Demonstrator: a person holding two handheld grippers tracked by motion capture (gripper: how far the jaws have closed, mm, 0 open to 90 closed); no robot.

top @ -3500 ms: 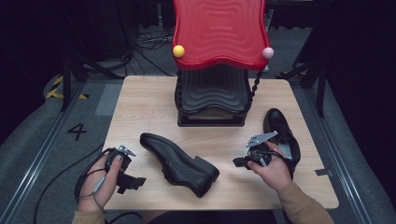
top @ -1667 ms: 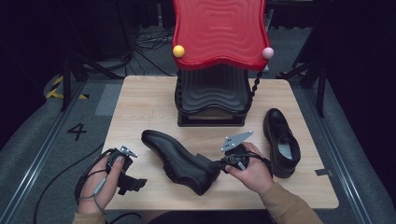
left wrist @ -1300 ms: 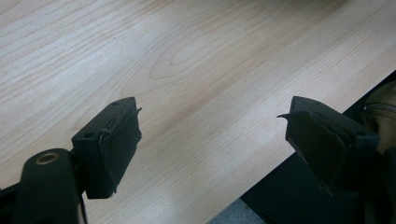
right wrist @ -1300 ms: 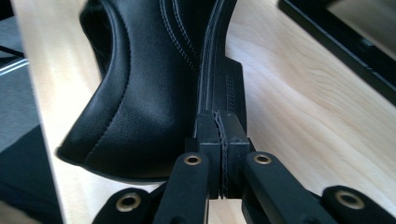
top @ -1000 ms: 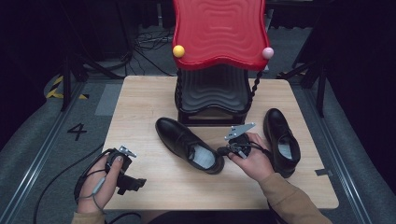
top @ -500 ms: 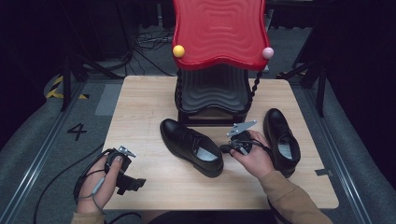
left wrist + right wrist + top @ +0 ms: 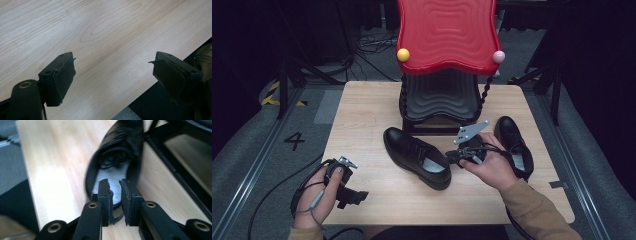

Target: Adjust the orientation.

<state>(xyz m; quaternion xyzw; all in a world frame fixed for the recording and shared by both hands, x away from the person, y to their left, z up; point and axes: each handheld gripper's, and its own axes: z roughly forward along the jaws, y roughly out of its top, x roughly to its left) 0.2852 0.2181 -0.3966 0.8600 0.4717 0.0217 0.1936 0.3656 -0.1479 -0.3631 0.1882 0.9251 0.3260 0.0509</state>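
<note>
One black dress shoe (image 7: 417,157) stands upright in the middle of the wooden table (image 7: 362,110), toe toward the far left, heel toward my right gripper (image 7: 452,157). That gripper hovers just behind and above the heel. Its jaws have just been opening, and in the right gripper view (image 7: 115,187) a narrow gap shows between the pads with nothing in it; the shoe (image 7: 117,150) lies beyond. A second black shoe (image 7: 512,140) sits at the right, partly behind the right hand. My left gripper (image 7: 357,195) rests by the table's front left edge, jaws wide apart (image 7: 113,72) over bare wood.
A stand with a wavy red top (image 7: 447,35) and a black ribbed base (image 7: 439,100) occupies the back middle of the table, just behind the shoes. A yellow ball (image 7: 403,54) and a pink ball (image 7: 498,56) hang at its corners. Dark floor surrounds the table.
The right gripper carried the middle shoe back toward the stand and set it upright, then let go of the heel and rose a little. The left gripper stayed put.
</note>
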